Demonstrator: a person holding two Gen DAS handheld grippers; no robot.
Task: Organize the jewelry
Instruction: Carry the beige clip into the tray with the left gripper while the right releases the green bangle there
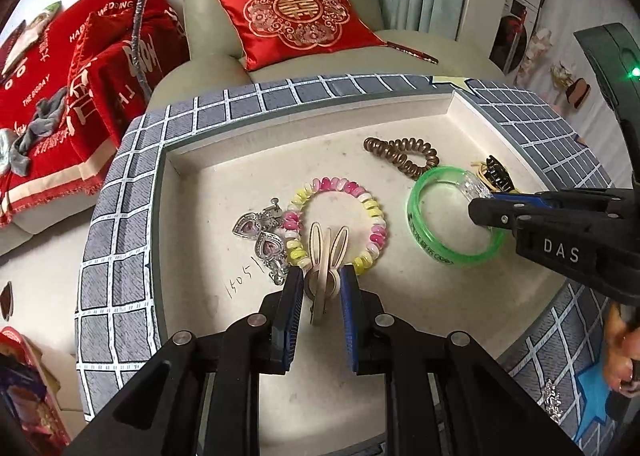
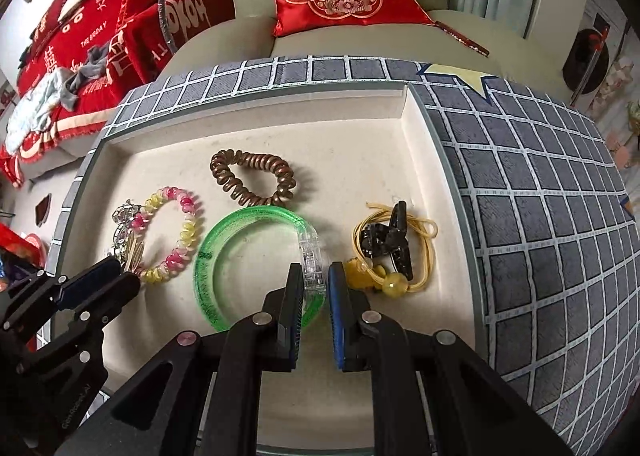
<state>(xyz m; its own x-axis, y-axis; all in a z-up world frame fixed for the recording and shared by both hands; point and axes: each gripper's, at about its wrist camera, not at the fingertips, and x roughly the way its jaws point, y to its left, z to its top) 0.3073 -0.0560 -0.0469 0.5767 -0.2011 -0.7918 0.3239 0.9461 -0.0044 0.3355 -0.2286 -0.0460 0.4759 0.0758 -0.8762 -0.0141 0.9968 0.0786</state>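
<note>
My left gripper (image 1: 321, 276) is shut on a beige rabbit-ear hair clip (image 1: 322, 248), whose ears lie over a pink-and-yellow bead bracelet (image 1: 372, 212) in the cream tray (image 1: 260, 160). Silver heart earrings (image 1: 260, 236) lie just left of the bracelet. My right gripper (image 2: 316, 270) is shut on the clear section of a green bangle (image 2: 208, 256) resting on the tray floor (image 2: 360, 160). The left wrist view shows the same grip from the side, the right gripper (image 1: 482, 208) on the bangle (image 1: 416, 224). In the right wrist view the left gripper (image 2: 120, 270) holds the clip (image 2: 134, 252) at the far left.
A brown spiral hair tie (image 2: 256, 176) lies behind the bangle. A black claw clip (image 2: 394, 240) tangled with a yellow beaded elastic (image 2: 394, 282) sits right of it. Grey checked cloth (image 2: 540, 216) surrounds the tray. A sofa with a red cushion (image 1: 300, 16) stands behind.
</note>
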